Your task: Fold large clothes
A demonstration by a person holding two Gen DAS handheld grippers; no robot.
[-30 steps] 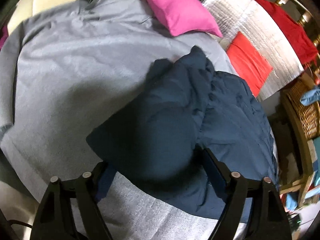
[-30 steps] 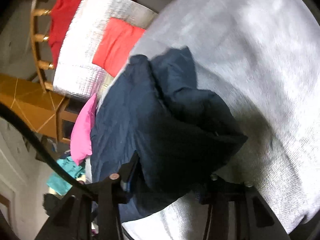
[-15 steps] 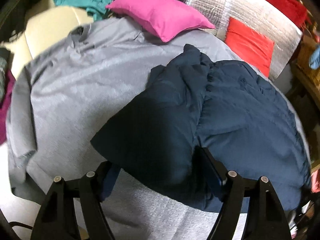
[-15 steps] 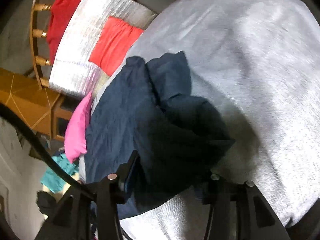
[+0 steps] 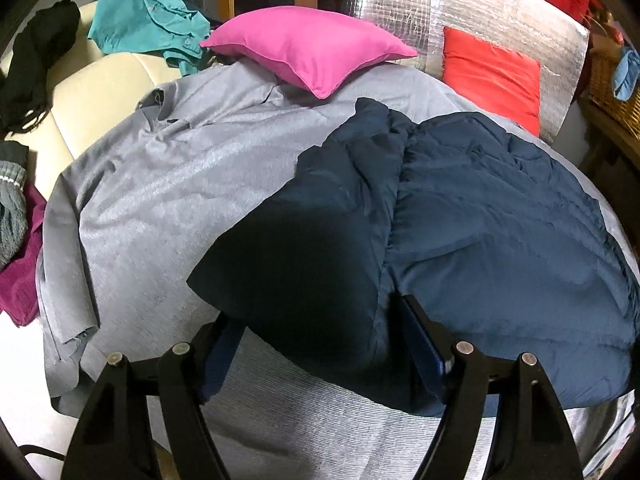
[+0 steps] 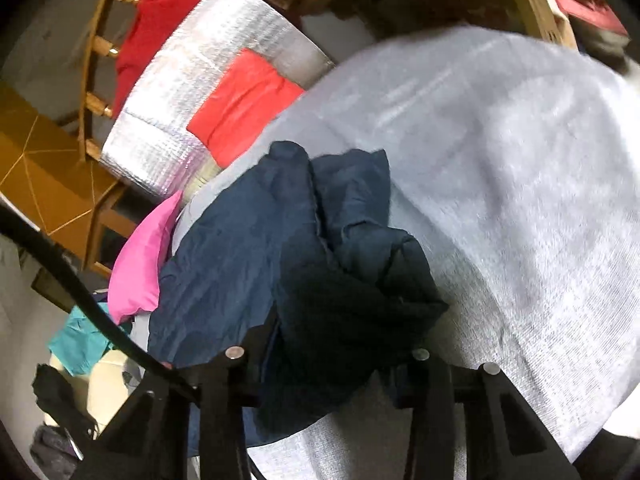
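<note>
Grey cloth: a large grey garment (image 5: pixel 168 184) lies spread flat over the work surface, a sleeve trailing at the left edge.
Left tongs: the left gripper (image 5: pixel 320 344) has its jaws set wide apart, with a dark flap of fabric lying between them; whether the pads actually pinch it cannot be told.
Task garment: a navy padded jacket (image 5: pixel 500 232) rests on top of the grey garment, toward the right, one portion doubled over the rest.
Right tongs: the right gripper (image 6: pixel 332 356) also shows spread jaws with bunched navy fabric between them; a firm hold cannot be confirmed.
Behind: a pink cushion (image 5: pixel 308 50) sits on the grey garment's far edge, near the jacket's top.
Containers: a wicker basket (image 5: pixel 612 88) stands at far right with a blue cloth hanging at its rim; its contents are hidden.
Risk: slippery padded fabric may slide from the jaws mid-fold, or the lower grey layer could get caught and dragged along.
</note>
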